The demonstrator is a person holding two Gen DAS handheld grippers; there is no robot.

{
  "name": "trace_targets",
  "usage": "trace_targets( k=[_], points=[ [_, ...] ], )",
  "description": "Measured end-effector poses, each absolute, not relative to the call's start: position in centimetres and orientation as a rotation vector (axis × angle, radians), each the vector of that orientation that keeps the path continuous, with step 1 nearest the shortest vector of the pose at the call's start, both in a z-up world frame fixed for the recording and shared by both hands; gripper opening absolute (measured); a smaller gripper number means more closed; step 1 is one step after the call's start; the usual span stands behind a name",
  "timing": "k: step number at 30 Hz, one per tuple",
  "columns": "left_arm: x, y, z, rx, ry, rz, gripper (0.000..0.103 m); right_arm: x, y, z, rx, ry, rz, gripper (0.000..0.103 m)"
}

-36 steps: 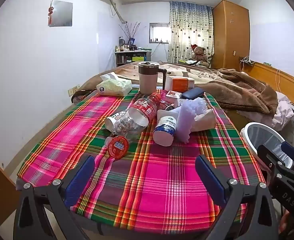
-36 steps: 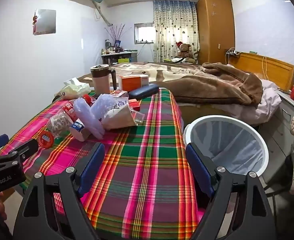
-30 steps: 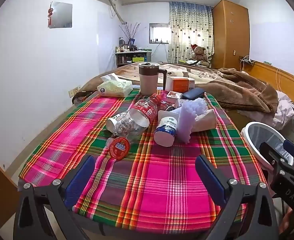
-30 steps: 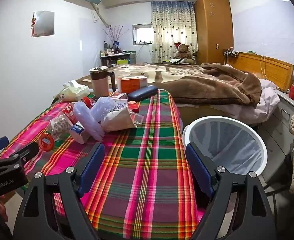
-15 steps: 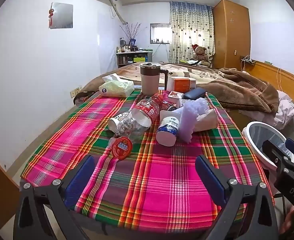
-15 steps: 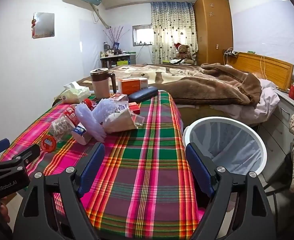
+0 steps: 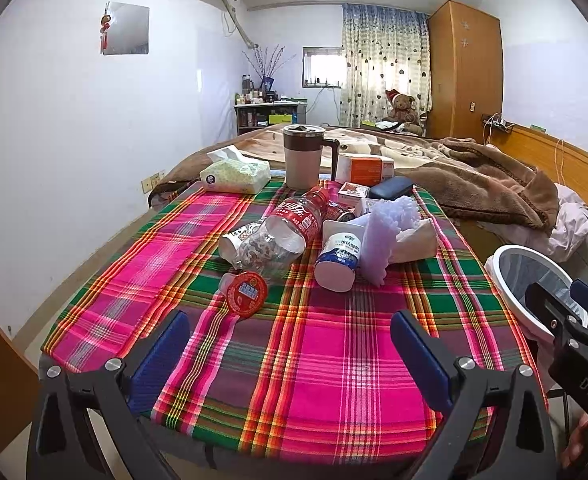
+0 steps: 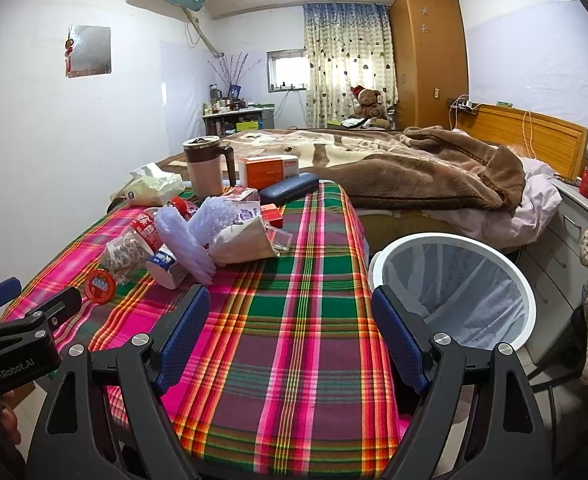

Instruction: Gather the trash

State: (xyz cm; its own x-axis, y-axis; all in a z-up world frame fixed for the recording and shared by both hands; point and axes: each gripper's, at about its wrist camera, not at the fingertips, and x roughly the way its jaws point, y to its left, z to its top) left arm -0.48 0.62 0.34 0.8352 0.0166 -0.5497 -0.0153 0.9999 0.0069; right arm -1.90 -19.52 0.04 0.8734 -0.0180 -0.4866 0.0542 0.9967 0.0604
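A heap of trash lies mid-table on the plaid cloth (image 7: 334, 360): a clear bottle with a red label (image 7: 281, 232), a red-lidded cup (image 7: 245, 293), a white and blue bottle (image 7: 338, 258), purple foam wrap (image 7: 386, 232) and a beige bag (image 7: 414, 242). The heap also shows in the right wrist view: bottle (image 8: 133, 244), foam wrap (image 8: 189, 240), bag (image 8: 245, 240). A white bin with a clear liner (image 8: 454, 284) stands right of the table. My left gripper (image 7: 289, 344) is open and empty, near the front edge. My right gripper (image 8: 289, 320) is open and empty, left of the bin.
At the table's far end stand a mug (image 7: 304, 156), a tissue pack (image 7: 235, 176), an orange box (image 7: 368, 170) and a dark glasses case (image 7: 390, 190). A bed with a brown blanket (image 8: 414, 172) lies behind. A cabinet (image 8: 574, 232) stands at the right.
Both grippers have drifted back and up a little, so more of the table's front edge shows. Both stay open; nothing on the table has moved.
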Motion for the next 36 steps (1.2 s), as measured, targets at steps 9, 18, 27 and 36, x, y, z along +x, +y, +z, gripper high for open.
trace_targets(
  k=[9,18,27,36],
  points=[
    [-0.46,0.70,0.29,0.002,0.580,0.019,0.102,-1.84,-19.44,0.19,0.072,0.506,-0.034,0.084],
    [-0.44,0.61,0.29,0.000,0.579,0.019,0.102,-1.80,-19.45,0.13,0.072,0.505,-0.035,0.084],
    [-0.54,0.78,0.28,-0.001,0.577,0.022,0.102,-1.83,-19.49,0.16,0.073,0.505,-0.034,0.084],
    [-0.59,0.81,0.29,0.002,0.575,0.023,0.102,-1.71,-19.42,0.15,0.072,0.504,-0.039,0.084]
  ],
)
